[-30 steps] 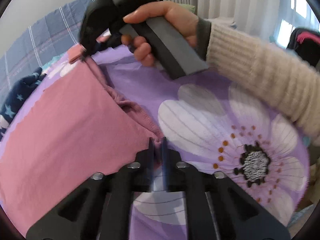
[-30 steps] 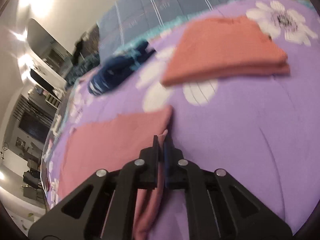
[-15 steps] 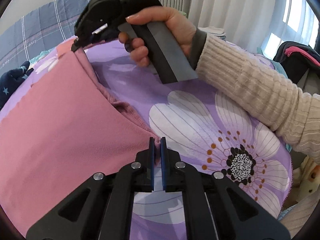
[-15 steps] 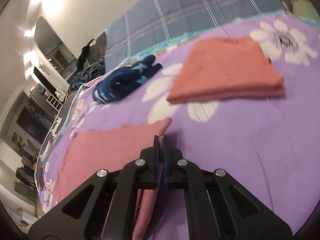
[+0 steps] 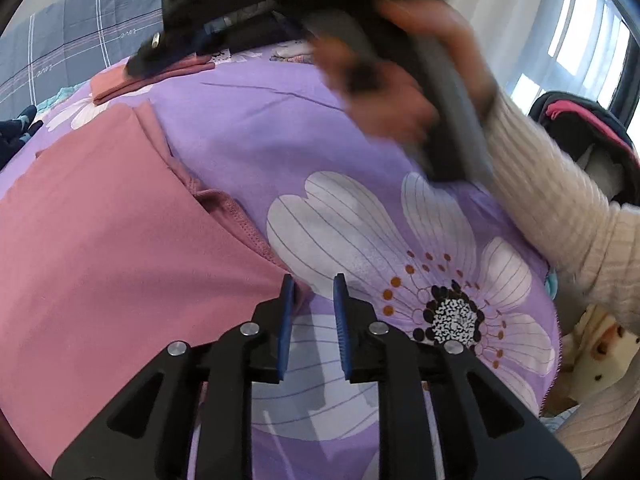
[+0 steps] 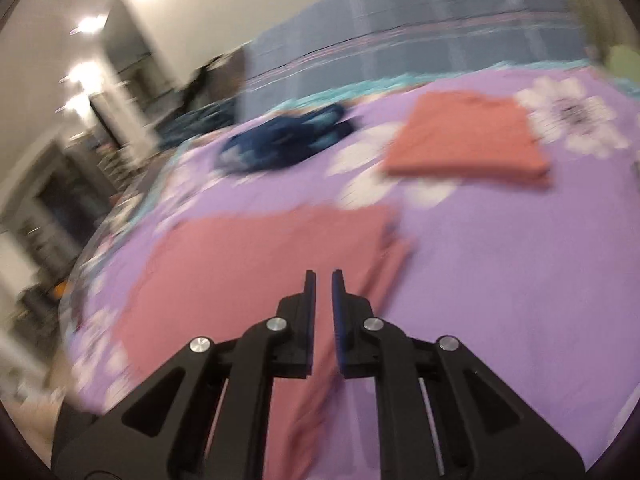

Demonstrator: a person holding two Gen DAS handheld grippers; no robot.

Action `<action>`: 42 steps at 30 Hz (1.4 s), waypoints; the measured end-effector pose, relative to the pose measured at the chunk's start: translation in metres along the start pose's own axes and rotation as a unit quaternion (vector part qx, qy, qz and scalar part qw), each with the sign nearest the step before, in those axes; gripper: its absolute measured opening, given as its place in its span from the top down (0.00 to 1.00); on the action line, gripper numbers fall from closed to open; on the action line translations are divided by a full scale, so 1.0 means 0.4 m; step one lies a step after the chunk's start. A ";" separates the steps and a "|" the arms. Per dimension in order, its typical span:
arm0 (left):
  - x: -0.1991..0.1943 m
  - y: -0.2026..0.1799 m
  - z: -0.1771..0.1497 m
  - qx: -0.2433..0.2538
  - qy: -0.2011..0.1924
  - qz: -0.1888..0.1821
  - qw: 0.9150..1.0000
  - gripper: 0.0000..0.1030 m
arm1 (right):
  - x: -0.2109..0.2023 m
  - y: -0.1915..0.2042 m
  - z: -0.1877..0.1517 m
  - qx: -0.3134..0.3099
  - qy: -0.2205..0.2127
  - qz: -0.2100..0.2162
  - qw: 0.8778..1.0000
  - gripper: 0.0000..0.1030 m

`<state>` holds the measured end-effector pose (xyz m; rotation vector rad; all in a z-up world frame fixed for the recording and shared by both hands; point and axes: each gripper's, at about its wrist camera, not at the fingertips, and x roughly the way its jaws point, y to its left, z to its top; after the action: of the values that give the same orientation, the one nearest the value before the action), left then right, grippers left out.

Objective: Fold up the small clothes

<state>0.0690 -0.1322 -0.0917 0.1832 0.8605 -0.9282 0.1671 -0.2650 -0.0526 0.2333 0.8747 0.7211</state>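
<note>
Nearest the left gripper (image 5: 314, 300), the folded edge of the pink garment (image 5: 120, 240) lies just at its left pad, with the purple flowered bedspread (image 5: 248, 128) under the gap. The jaws have just been opening and now stand narrowly apart; nothing is pinched between them, though the cloth's corner touches or nearly touches the left pad. My judgement is that a fold has been laid flat and the corner let go.

The right gripper (image 6: 323, 280) hovers over the same pink garment (image 6: 248, 264), near its doubled edge, which lies just ahead and to the right of the tips. Its jaws have also just been opening, to a slim gap that holds nothing. The view is blurred.

In the left view, the person's right hand (image 5: 404, 92) holds that gripper well ahead, above the bedspread.

Farther off, ahead and right of the right gripper, sits a folded orange garment (image 6: 468, 140), probably finished; ahead-left lies a crumpled navy garment (image 6: 288, 140), likely awaiting folding.
</note>
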 end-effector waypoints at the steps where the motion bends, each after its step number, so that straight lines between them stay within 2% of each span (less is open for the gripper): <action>1: -0.015 0.004 -0.004 -0.002 -0.002 -0.006 1.000 0.83 | 0.016 0.006 -0.027 0.002 0.021 0.003 1.000 0.90; 2: -0.026 0.003 -0.009 -0.003 -0.002 -0.010 1.000 0.83 | 0.051 0.012 -0.077 -0.001 0.058 -0.031 0.998 0.90; 3: -0.040 -0.001 -0.018 -0.003 -0.004 -0.010 1.000 0.80 | 0.070 0.010 -0.103 -0.010 0.074 -0.066 0.995 0.93; 5: -0.076 0.000 -0.038 0.001 -0.006 0.008 1.000 0.76 | 0.067 0.023 -0.142 -0.047 0.048 -0.104 0.992 0.96; 7: -0.122 0.014 -0.064 -0.005 -0.011 0.043 0.999 0.74 | 0.036 0.045 -0.140 -0.037 0.033 -0.127 0.991 0.96; 8: -0.153 0.029 -0.082 -0.017 -0.017 0.062 0.998 0.72 | 0.015 0.057 -0.138 -0.030 0.019 -0.128 0.991 0.92; 10: -0.212 0.066 -0.112 -0.047 -0.033 0.099 0.993 0.68 | -0.027 0.082 -0.144 -0.035 -0.009 -0.090 0.995 0.90; 11: -0.251 0.093 -0.138 -0.070 -0.044 0.120 0.989 0.68 | -0.038 0.099 -0.160 -0.040 -0.009 -0.072 0.997 0.90; 12: -0.280 0.118 -0.160 -0.086 -0.051 0.133 0.986 0.68 | -0.031 0.105 -0.177 -0.044 0.003 -0.077 0.996 0.89; 13: -0.320 0.147 -0.194 -0.112 -0.058 0.157 0.980 0.68 | -0.013 0.107 -0.198 -0.052 0.026 -0.101 0.993 0.89; 14: -0.350 0.164 -0.221 -0.132 -0.063 0.178 0.973 0.68 | 0.014 0.100 -0.224 -0.063 0.052 -0.150 0.985 0.89; 15: -0.379 0.181 -0.248 -0.151 -0.066 0.197 0.966 0.68 | 0.030 0.098 -0.252 -0.078 0.060 -0.182 0.978 0.91; 19: -0.525 0.272 -0.395 -0.242 -0.076 0.284 0.924 0.68 | 0.007 0.155 -0.233 -0.078 0.038 -0.213 0.973 0.87; 21: -0.586 0.294 -0.449 -0.269 -0.086 0.310 0.908 0.68 | -0.006 0.234 -0.217 -0.116 0.010 -0.196 0.974 0.85; 22: -0.611 0.300 -0.469 -0.274 -0.089 0.318 0.903 0.69 | -0.002 0.284 -0.213 -0.136 0.008 -0.189 0.973 0.85; 24: -0.644 0.306 -0.495 -0.272 -0.089 0.333 0.898 0.95 | 0.026 0.375 -0.214 -0.182 0.006 -0.166 0.969 0.83; 27: -0.677 0.319 -0.530 -0.283 -0.107 0.339 0.891 0.97 | 0.122 0.529 -0.233 -0.255 0.023 -0.106 0.961 0.78; 34: -0.720 0.342 -0.604 -0.299 -0.144 0.321 0.887 0.97 | 0.311 0.805 -0.334 -0.392 0.044 -0.085 0.915 0.63; 37: -0.737 0.363 -0.625 -0.302 -0.158 0.314 0.886 0.97 | 0.384 0.870 -0.362 -0.438 0.046 -0.102 0.892 0.60; 42: -0.760 0.404 -0.653 -0.312 -0.181 0.297 0.884 0.96 | 0.475 0.910 -0.377 -0.475 0.044 -0.153 0.865 0.57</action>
<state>-0.0486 0.2834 -0.0804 -0.2742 0.6522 -0.0713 -0.0421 0.1167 -0.0956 -0.8134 0.5322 0.7858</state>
